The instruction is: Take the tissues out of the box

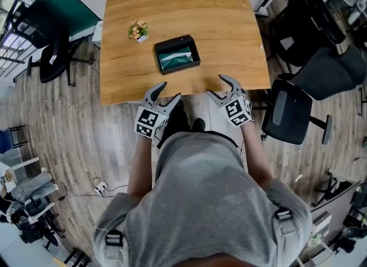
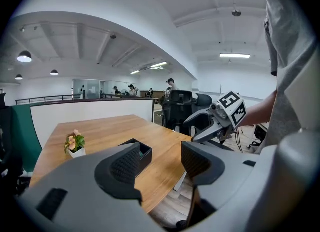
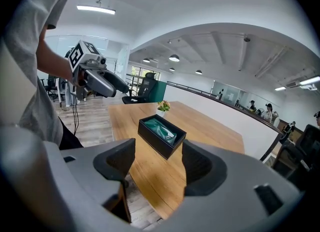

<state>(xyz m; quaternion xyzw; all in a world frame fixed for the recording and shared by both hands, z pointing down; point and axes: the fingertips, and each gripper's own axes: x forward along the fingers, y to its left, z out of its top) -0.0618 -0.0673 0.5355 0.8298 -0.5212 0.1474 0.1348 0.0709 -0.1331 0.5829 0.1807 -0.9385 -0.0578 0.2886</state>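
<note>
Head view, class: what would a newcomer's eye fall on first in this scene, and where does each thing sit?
The open black box with a green tissue pack inside stands out near the middle of the wooden table, with a small potted flower just beyond it to the left. At the table's near edge the left gripper and right gripper hang with jaws apart, both empty.

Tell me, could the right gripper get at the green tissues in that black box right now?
Probably yes. The right gripper is open and empty at the table's near edge, with only bare wood between it and the open-topped black box. The green tissues lie uncovered inside.
</note>
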